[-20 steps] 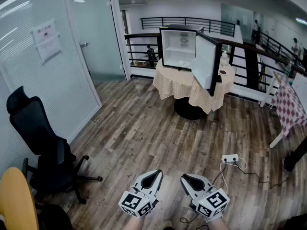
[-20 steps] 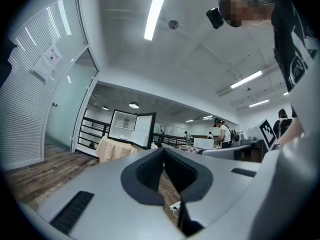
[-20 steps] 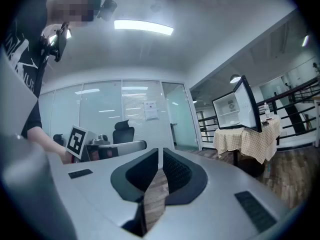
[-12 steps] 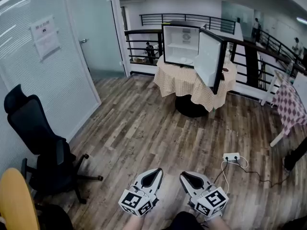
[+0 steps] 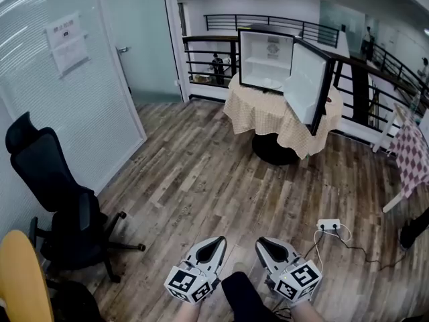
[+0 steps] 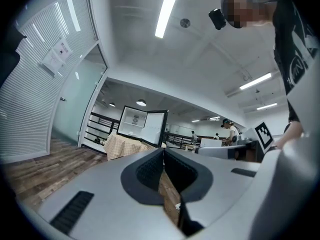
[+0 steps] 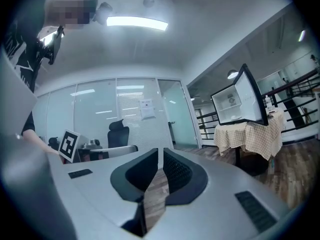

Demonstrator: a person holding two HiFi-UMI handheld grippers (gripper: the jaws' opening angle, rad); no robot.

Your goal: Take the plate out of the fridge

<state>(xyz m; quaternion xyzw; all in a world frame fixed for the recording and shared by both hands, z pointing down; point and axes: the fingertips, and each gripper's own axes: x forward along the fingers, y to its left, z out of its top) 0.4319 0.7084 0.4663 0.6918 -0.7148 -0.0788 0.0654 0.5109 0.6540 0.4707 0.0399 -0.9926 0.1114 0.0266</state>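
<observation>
A small white fridge (image 5: 267, 59) stands far off on a round table with a checked cloth (image 5: 268, 116), its door (image 5: 310, 86) swung open to the right. A pale plate (image 5: 271, 83) seems to lie on the fridge floor, too small to make out well. My left gripper (image 5: 214, 242) and right gripper (image 5: 265, 244) are held low at the bottom of the head view, side by side, both shut and empty, pointing at the fridge. The fridge (image 6: 133, 122) shows ahead in the left gripper view and the same fridge (image 7: 231, 106) at the right of the right gripper view.
Wooden floor stretches between me and the table. A black office chair (image 5: 59, 203) stands at the left by a glass wall (image 5: 60, 92). A power strip (image 5: 328, 225) with cables lies on the floor at the right. A black railing (image 5: 204, 62) runs behind the table.
The view has crept forward and the fridge has shifted slightly right in it. A dark leg now shows between the grippers. Both grippers keep their pose, still shut.
</observation>
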